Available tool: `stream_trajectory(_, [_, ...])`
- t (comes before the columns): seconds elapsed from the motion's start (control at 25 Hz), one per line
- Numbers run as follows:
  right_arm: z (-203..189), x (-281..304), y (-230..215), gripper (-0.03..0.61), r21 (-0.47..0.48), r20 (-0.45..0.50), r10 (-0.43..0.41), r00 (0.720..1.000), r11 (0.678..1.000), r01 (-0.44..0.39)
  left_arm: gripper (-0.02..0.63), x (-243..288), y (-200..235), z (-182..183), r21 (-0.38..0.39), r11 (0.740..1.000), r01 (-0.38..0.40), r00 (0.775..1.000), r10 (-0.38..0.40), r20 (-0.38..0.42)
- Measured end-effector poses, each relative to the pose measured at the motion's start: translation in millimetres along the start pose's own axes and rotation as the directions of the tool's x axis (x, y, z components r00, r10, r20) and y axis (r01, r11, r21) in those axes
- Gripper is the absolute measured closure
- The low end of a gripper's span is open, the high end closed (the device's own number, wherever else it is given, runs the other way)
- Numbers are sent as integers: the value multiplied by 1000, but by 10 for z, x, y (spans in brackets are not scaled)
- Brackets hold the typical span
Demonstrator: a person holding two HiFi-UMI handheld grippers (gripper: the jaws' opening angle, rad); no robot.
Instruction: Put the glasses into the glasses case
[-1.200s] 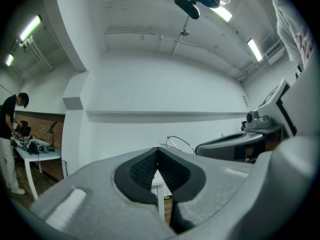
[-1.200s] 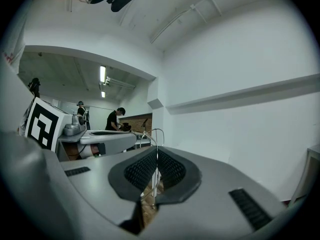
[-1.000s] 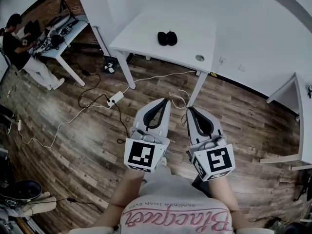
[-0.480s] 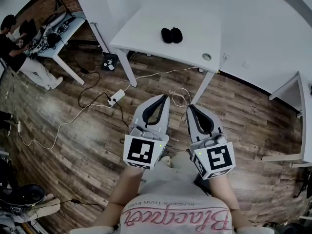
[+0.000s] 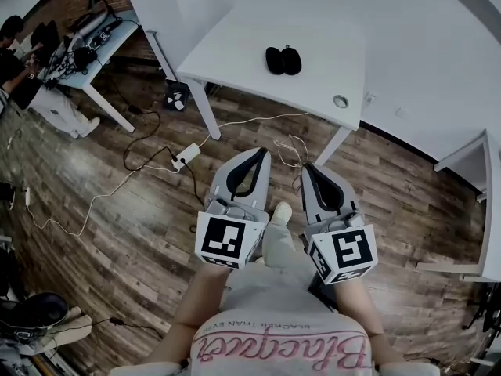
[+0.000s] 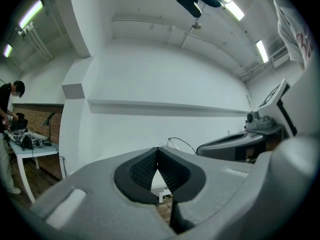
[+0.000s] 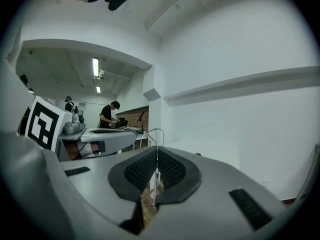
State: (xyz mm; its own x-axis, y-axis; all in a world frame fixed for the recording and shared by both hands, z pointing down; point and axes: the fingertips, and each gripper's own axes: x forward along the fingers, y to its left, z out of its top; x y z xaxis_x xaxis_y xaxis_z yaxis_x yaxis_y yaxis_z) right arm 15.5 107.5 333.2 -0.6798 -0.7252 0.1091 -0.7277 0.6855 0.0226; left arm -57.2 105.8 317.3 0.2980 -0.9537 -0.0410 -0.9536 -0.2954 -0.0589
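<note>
At the left, a corded power strip (image 5: 186, 157) is spread over the wood floor in front of the white table (image 5: 235, 45). A foot could be caught on it if the approach is made carelessly. The left gripper (image 5: 259, 157) is seen with its jaws pressed together and nothing between them, and it is held well short of the table. The task's things are taken to be the two dark oval shapes (image 5: 282, 59) lying side by side on the tabletop. Which is the case and which the glasses cannot be told, so a wrong first grasp is possible. The right gripper (image 5: 307, 169) is likewise closed tight and empty. Unless both are opened before the reach, the items could be pushed rather than gripped. Compared with a second ago, the table is shown nearer, and a shoe (image 5: 279, 213) has appeared between the grippers.
</note>
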Motion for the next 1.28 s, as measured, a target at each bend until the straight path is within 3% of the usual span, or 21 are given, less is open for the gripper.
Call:
stream_trajectory(0.48, [85,942,-738,566,28,-14,-1,1000,1000,1,609,1015,440,-73,30,999,-23,999,24,-40])
stream_trajectory(0.88, [119,1670,-1324,566,46,-28,69,997,997,-68,609,1945,695,-174,52,998,-29,996,33,-82])
stream_trajectory(1.28, [136,2192,-1731,566,62,-14,89,996,994,-88,609,2485,974,-278,43,996,-73,993,77,-90])
